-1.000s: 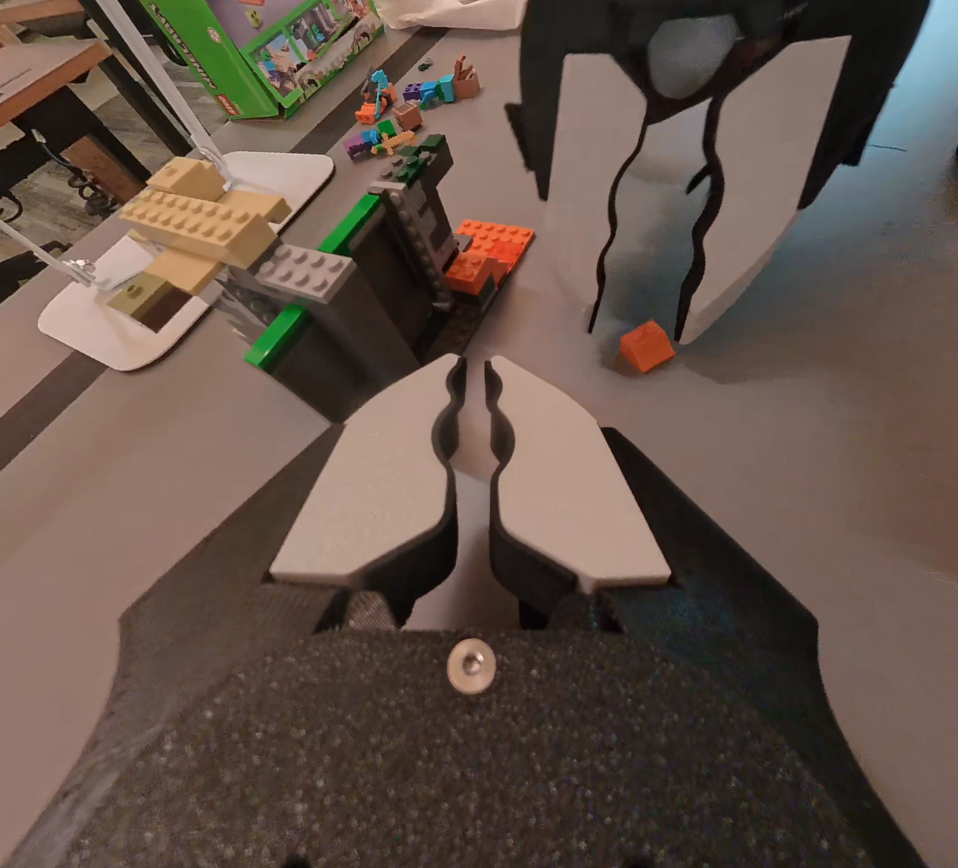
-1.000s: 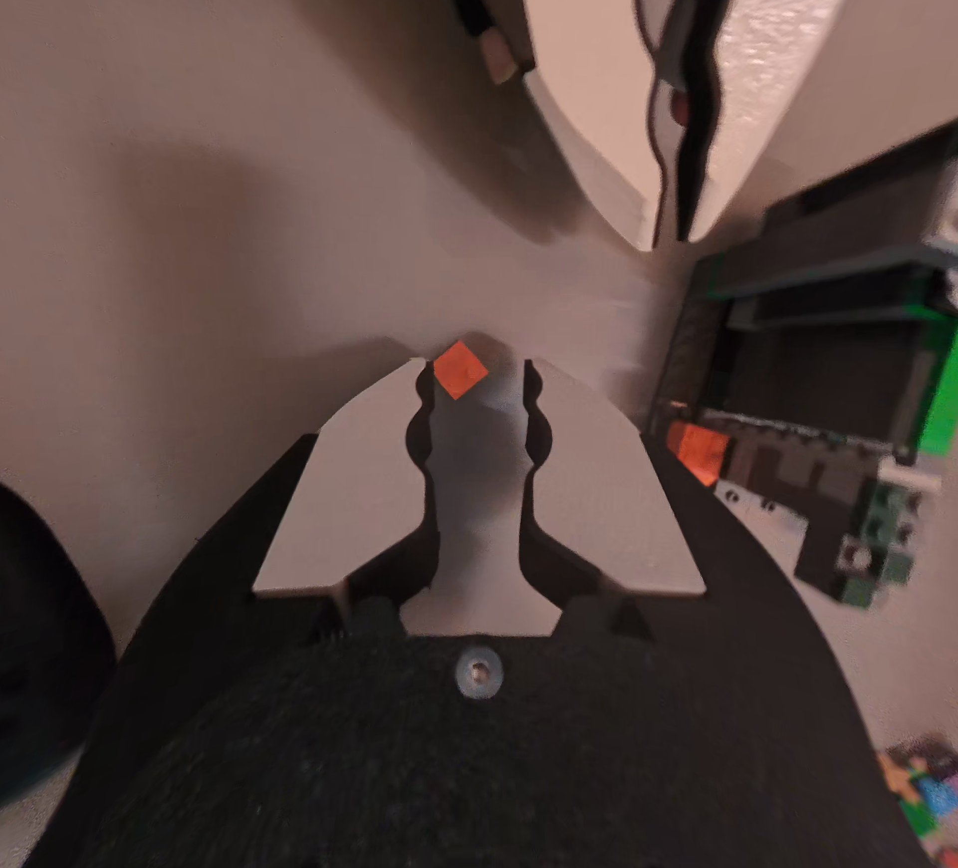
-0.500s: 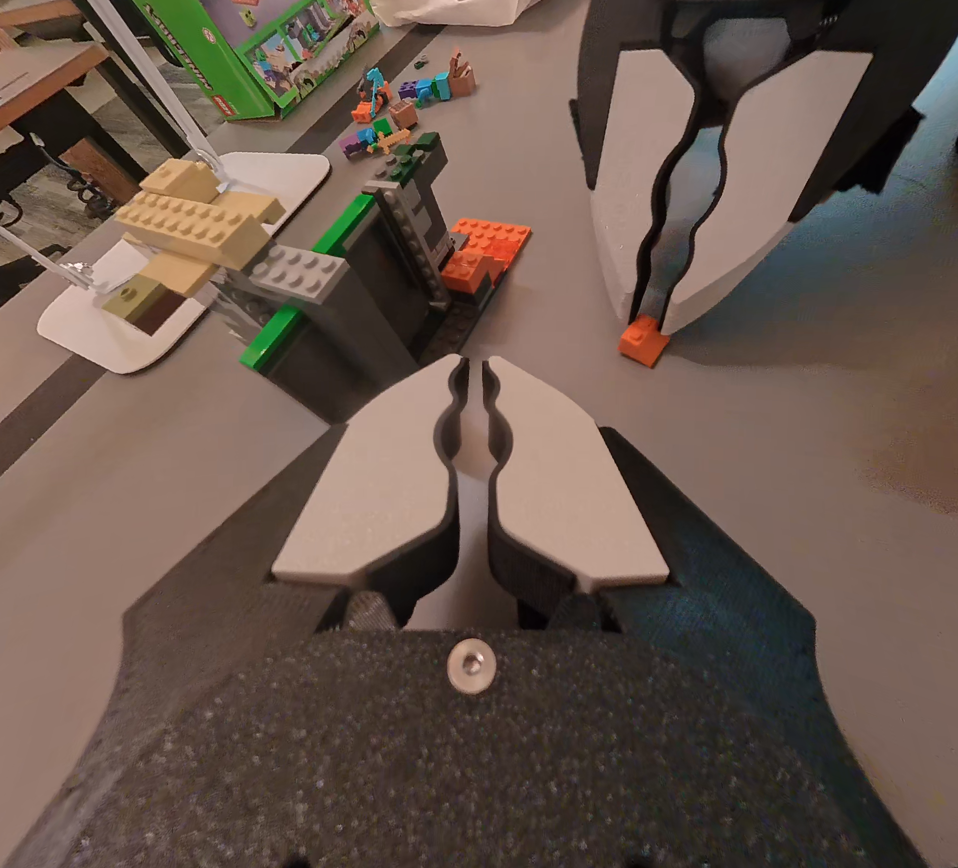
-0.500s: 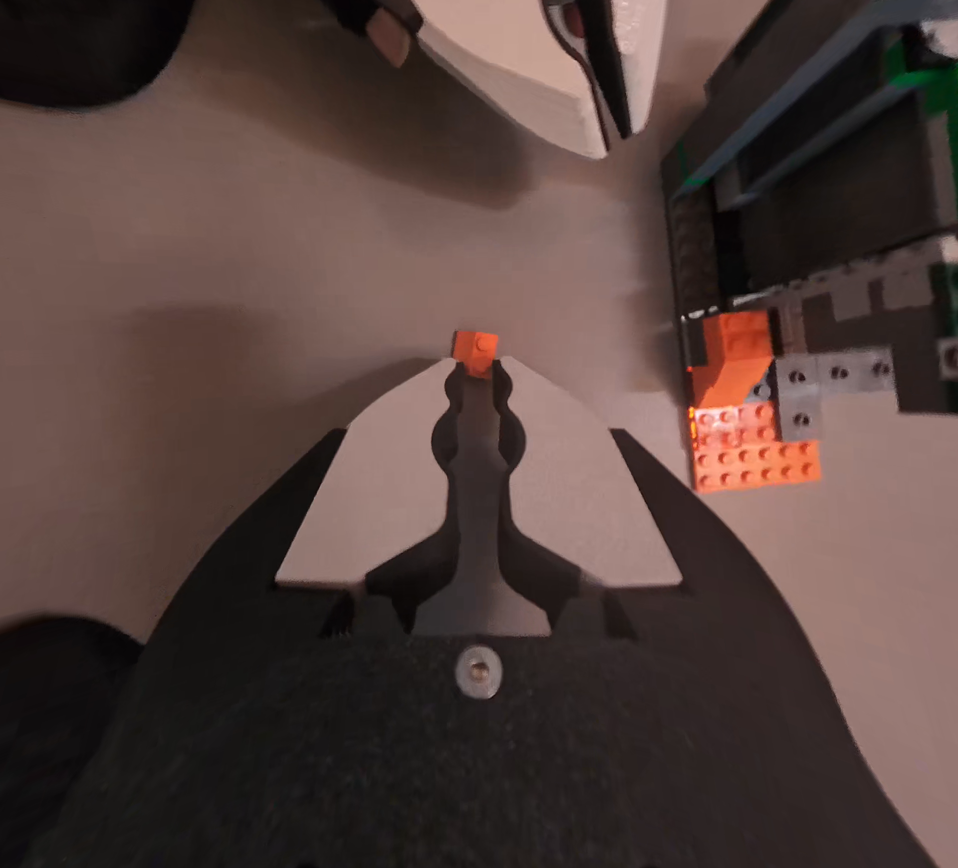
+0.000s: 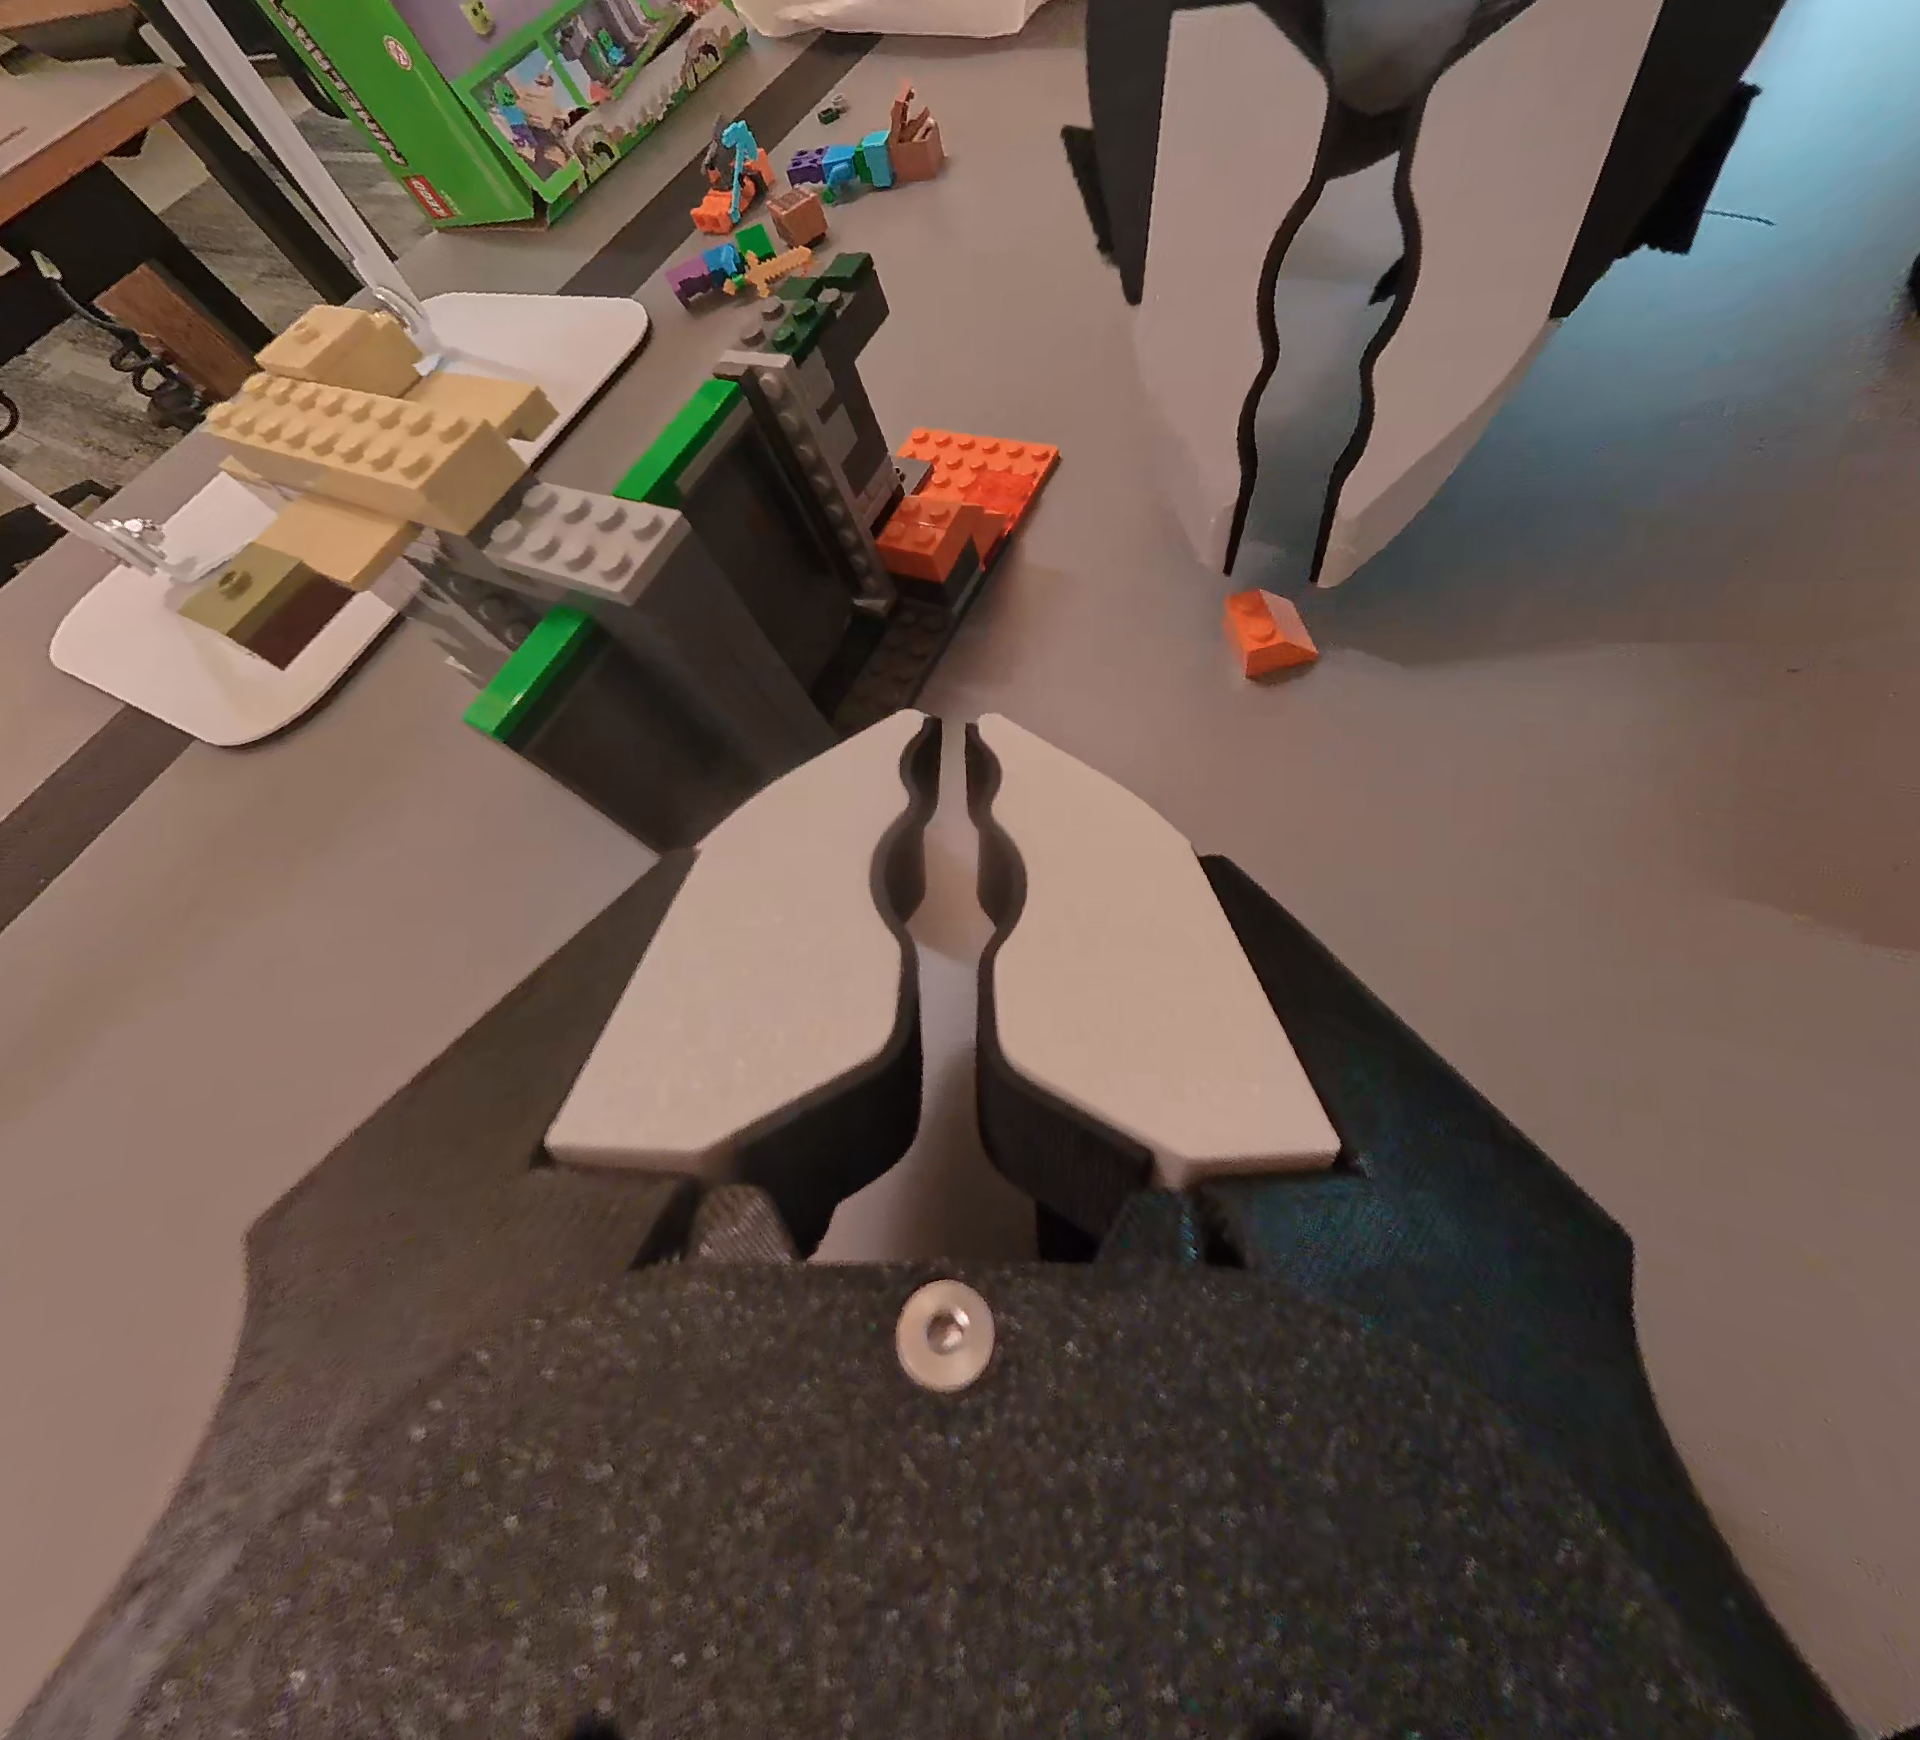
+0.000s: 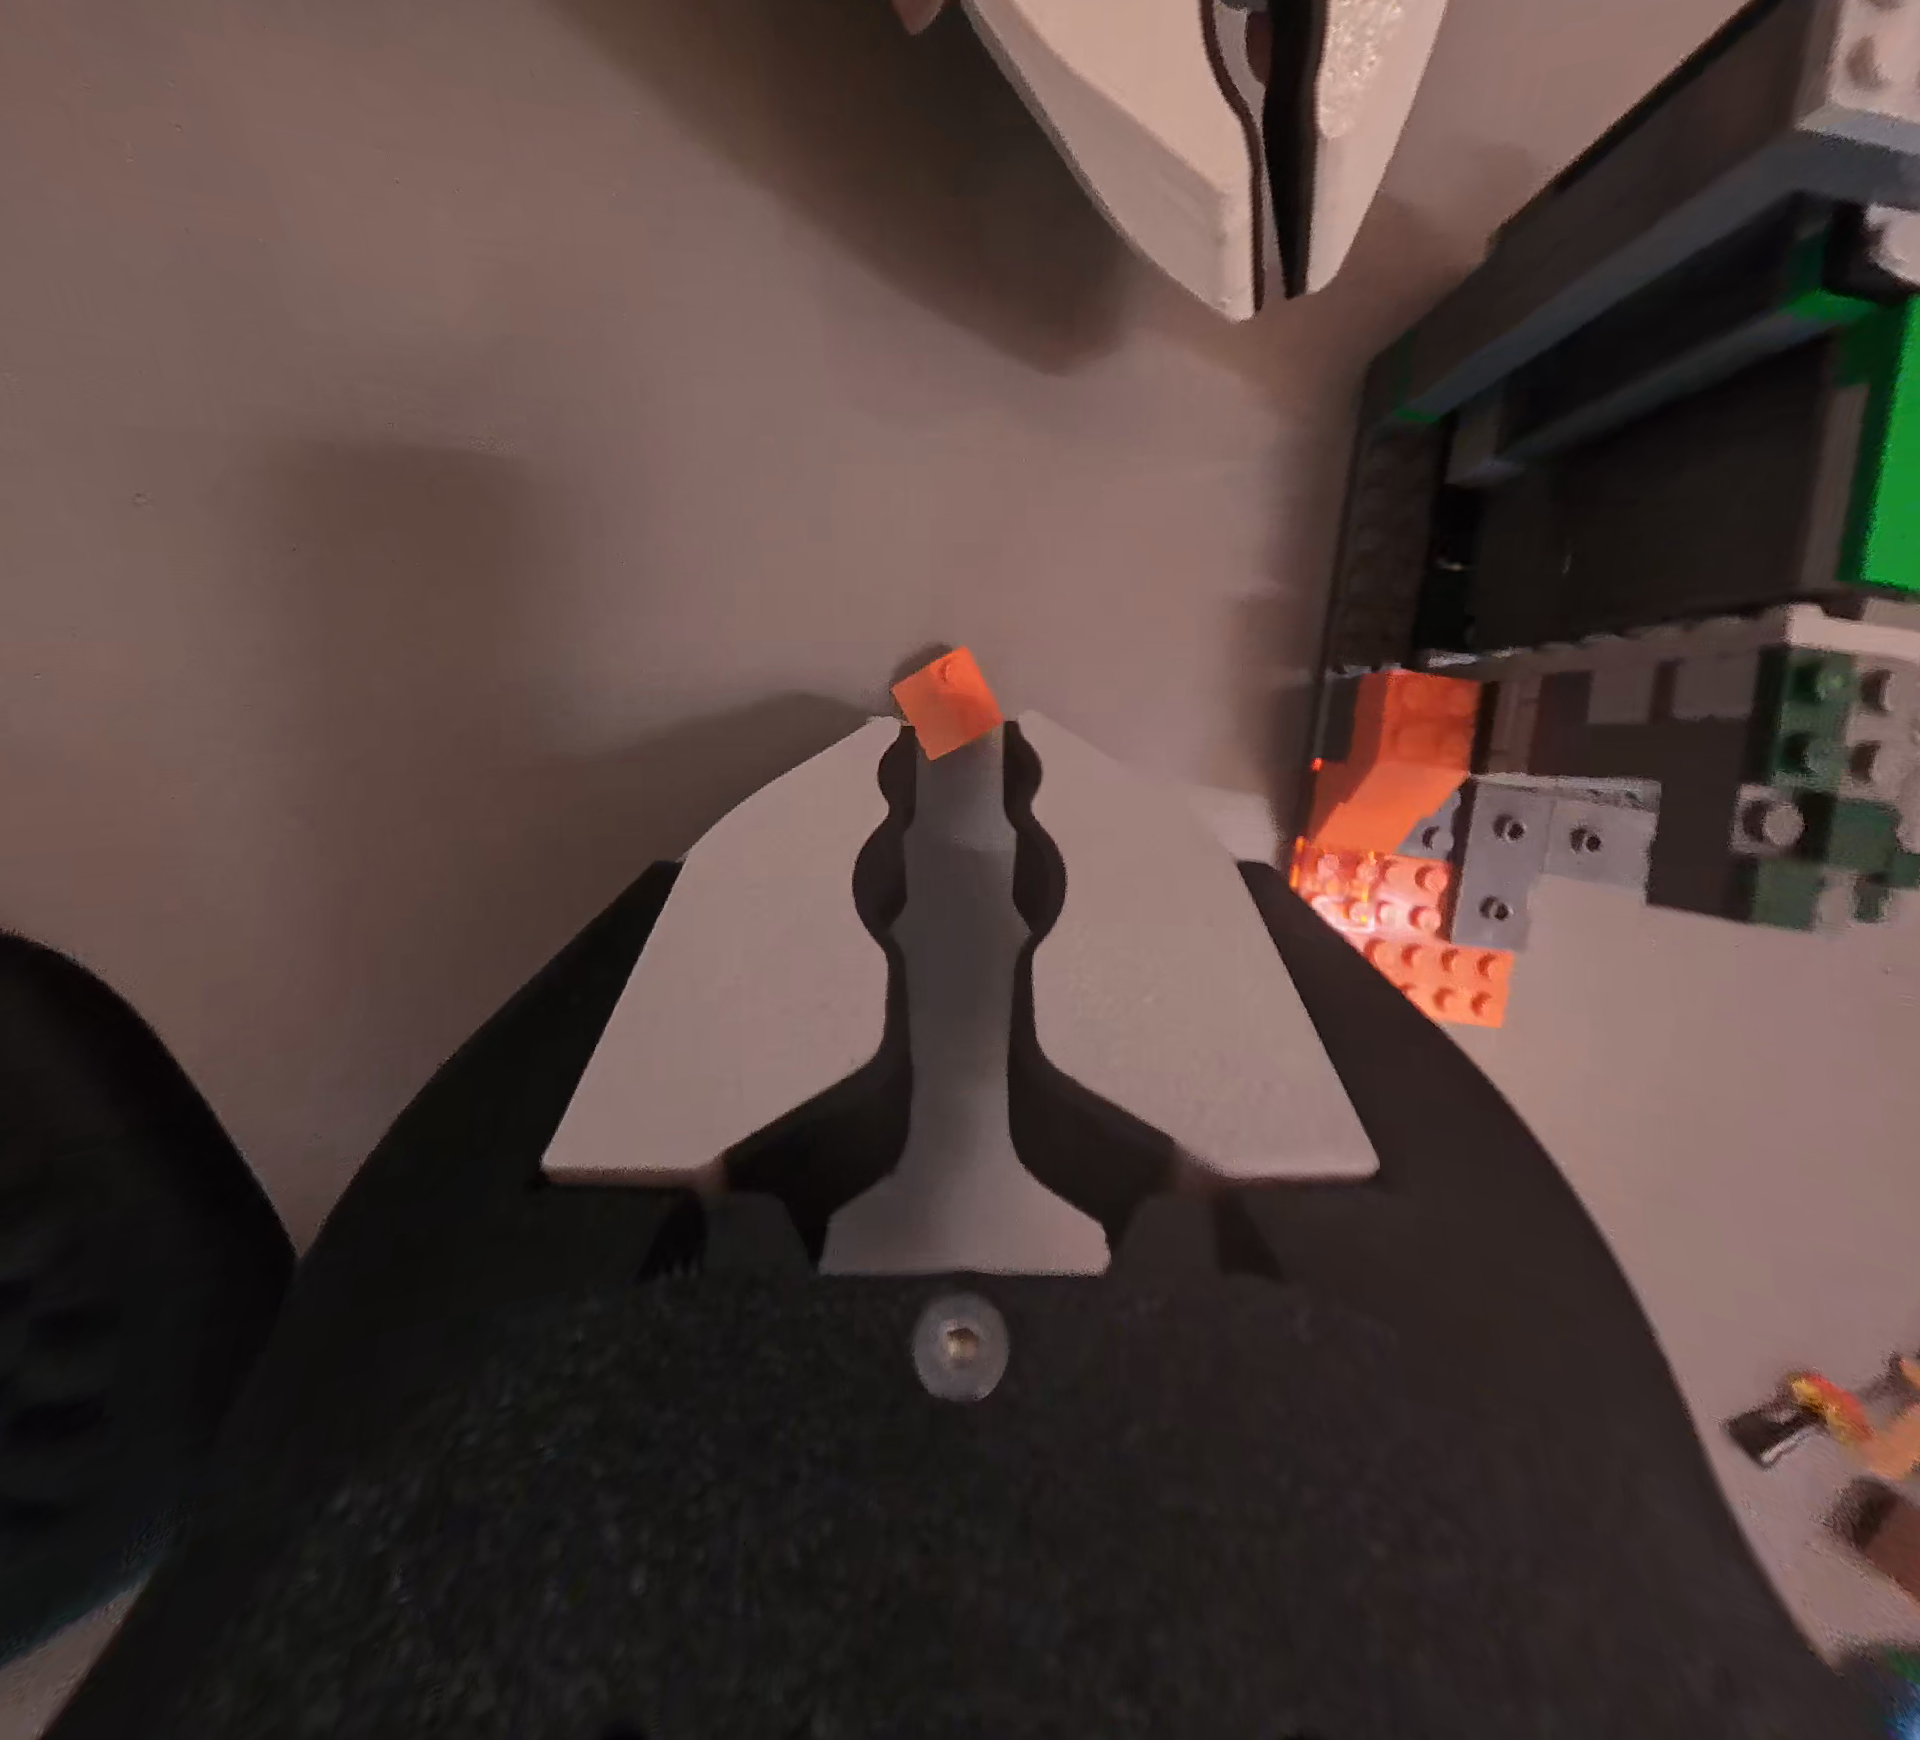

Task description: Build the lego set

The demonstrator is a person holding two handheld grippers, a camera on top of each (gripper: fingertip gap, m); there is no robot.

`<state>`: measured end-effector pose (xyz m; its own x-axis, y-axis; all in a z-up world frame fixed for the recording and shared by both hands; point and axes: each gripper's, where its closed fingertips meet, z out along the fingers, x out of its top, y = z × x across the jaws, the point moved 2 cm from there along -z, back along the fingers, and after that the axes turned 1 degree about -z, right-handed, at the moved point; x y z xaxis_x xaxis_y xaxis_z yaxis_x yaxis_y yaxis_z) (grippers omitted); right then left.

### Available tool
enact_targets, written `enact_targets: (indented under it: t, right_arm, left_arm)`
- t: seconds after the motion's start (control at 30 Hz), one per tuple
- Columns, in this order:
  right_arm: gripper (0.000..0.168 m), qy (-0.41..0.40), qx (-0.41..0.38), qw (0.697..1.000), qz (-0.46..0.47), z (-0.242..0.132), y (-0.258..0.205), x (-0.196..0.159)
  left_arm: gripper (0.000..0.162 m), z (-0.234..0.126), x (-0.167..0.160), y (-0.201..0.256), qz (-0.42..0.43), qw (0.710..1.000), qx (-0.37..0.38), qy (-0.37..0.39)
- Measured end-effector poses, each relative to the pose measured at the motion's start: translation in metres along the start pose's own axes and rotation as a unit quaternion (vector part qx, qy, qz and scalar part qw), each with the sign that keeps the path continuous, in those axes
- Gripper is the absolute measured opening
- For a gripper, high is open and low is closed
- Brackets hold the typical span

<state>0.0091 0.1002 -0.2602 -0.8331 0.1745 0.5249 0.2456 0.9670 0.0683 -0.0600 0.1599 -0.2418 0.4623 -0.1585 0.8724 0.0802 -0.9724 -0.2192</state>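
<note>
While the right hand-held gripper (image 5: 1280, 563) points down with its jaws a narrow way apart, a small orange sloped brick (image 5: 1269, 632) with two studs along its upper edge lies on the grey table (image 5: 1455, 859) just below the fingertips; whether they touch it is hard to tell. Toward the table's far left stands the partly built set (image 5: 727, 537), dark grey walls with a green strip, tan bricks on top and an orange studded plate beside it. The left hand-held gripper (image 5: 954, 734) is nearly closed and holds nothing.
</note>
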Motion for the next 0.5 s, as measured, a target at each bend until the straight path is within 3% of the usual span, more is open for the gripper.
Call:
enact_targets:
  t: [0.2,0.5]
  right_arm:
    - [0.017,0.016,-0.030,0.999,0.000,0.002,0.000,0.003]
    - [0.011,0.006,0.018,1.000,-0.013,0.012,0.001,0.006]
  left_arm:
    - [0.004,0.000,0.000,0.001,0.003,1.000,0.000,-0.001]
    - [0.003,0.000,0.000,0.001,0.004,1.000,0.001,0.001]
